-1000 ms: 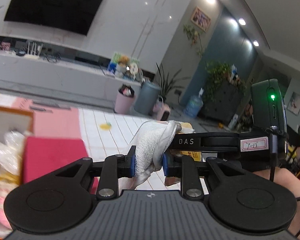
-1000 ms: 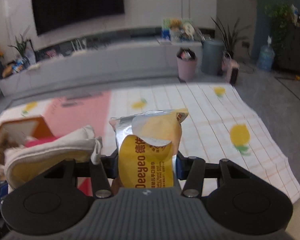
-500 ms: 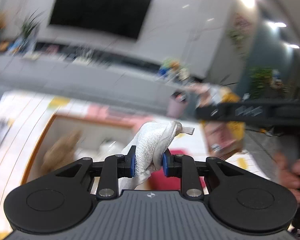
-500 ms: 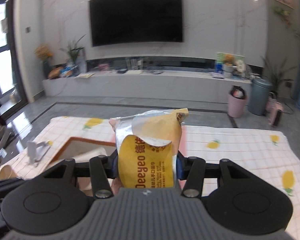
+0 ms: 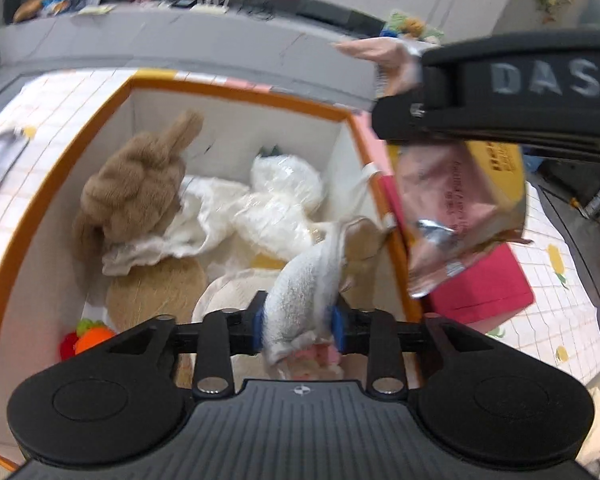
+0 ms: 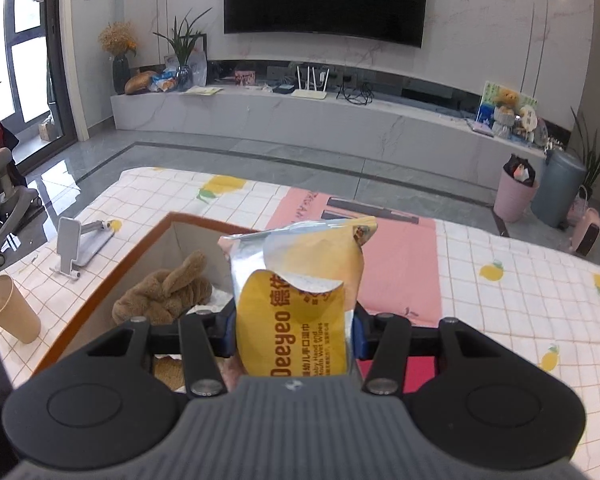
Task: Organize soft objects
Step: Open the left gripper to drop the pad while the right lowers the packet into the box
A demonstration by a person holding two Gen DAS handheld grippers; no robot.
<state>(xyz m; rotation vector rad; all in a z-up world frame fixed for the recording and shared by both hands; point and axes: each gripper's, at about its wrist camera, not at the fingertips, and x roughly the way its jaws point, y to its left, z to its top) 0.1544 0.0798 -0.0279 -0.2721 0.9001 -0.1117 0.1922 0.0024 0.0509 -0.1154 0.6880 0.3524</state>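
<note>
- Left gripper (image 5: 298, 330): fingers clamped on a white towel (image 5: 306, 280), held above the near right part of the open orange-rimmed box (image 5: 236, 94).
- Right gripper (image 6: 294, 334): fingers clamped on a yellow wet-wipes pack (image 6: 296, 304); in the left wrist view, pack hangs at the box's right rim, partly over a red cushion (image 5: 484, 288) just beside the box.
- Box contents: brown plush rabbit (image 5: 136, 188) at far left, white plastic-wrapped bundle (image 5: 276, 204) in the middle, tan round pad (image 5: 156, 292), small orange-and-red toy (image 5: 86, 340) in the near left corner. Pale rounded item under the towel, identity unclear.
- Box sits on a lemon-print checked cloth (image 6: 520, 280) covering the surface; paper cup (image 6: 10, 308) and phone stand (image 6: 76, 248) left of the box.
- Step in hand, as judged: deposit the towel into the box.
- To do well: lower the towel until its free end rests on the pile, then part the fingers; a release from height risks the limp cloth draping over the right rim.
- Aim for the gap between the wrapped bundle and the right wall, away from the rabbit.
- Keep the pack clear of the towel's path; both grippers sit close at that rim, so stagger the drops, towel first.
- Pack is slick and part-empty; likely to slide off the pile unless set flat.
</note>
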